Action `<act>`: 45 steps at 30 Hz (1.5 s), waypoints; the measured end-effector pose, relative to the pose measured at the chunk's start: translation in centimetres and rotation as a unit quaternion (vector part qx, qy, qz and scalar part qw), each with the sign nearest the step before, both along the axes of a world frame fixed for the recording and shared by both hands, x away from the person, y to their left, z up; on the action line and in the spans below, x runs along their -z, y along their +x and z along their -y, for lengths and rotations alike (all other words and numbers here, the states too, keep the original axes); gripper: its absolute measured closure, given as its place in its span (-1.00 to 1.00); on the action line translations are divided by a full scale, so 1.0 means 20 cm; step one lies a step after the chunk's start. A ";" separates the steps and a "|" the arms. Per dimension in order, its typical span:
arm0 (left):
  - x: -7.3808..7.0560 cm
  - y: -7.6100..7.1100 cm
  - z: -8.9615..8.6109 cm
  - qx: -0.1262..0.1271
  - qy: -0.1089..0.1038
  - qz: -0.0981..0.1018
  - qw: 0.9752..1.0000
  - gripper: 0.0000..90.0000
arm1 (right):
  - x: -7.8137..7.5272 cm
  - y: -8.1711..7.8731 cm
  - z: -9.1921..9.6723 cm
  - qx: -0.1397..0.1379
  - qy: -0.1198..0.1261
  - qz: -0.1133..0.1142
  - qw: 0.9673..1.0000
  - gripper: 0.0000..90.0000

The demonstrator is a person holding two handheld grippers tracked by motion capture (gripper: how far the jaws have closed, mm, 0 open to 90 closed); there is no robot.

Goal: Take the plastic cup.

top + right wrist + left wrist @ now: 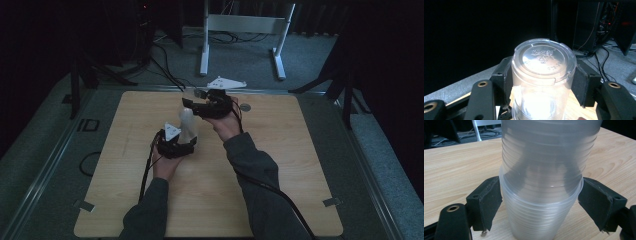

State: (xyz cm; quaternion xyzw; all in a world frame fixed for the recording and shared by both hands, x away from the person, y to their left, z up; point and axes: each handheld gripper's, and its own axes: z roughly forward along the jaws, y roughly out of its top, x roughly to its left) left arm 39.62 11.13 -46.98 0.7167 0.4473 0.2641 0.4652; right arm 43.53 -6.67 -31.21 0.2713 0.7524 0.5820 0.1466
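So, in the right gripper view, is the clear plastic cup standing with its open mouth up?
No, the cup is upside down: its closed bottom with the moulded recycling mark faces up, between the right gripper jaws.

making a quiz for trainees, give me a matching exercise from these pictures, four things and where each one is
Things:
1. left gripper
2. right gripper
3. small grey disc
4. white frame

Places:
a. on the floor beyond the table
b. jaws either side of the lower cup
c. lying on the table near its far edge
d. jaws either side of the upper cup, near its embossed base

Pairs: 1-b, 2-d, 3-c, 4-a
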 end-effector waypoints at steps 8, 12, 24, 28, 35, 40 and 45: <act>-0.01 -0.01 0.00 -0.003 0.001 0.007 1.000 -0.65 | -0.03 0.00 0.03 0.003 0.009 0.003 1.000 -0.09; -0.02 -0.02 -0.01 -0.005 0.005 0.012 1.000 -0.67 | -0.04 -0.01 0.05 0.006 0.005 0.009 1.000 -0.09; -0.06 -0.08 -0.01 0.005 0.000 0.026 1.000 -0.67 | -0.08 -0.01 0.14 0.026 -0.007 0.019 0.999 -0.09; -0.07 -0.10 -0.02 0.004 0.000 0.032 0.999 -0.67 | -0.09 -0.02 0.18 0.031 -0.009 0.018 0.999 -0.09; -0.09 -0.12 -0.03 0.009 -0.001 0.038 0.999 -0.66 | -0.09 -0.03 0.24 0.038 -0.012 0.021 0.999 -0.09; -0.11 -0.15 -0.03 0.018 -0.005 0.045 0.999 -0.65 | -0.07 -0.04 0.28 0.045 -0.011 0.016 0.999 -0.09; -0.12 -0.16 -0.03 0.022 -0.006 0.046 0.999 -0.63 | -0.06 -0.04 0.31 0.048 -0.011 0.013 0.999 -0.09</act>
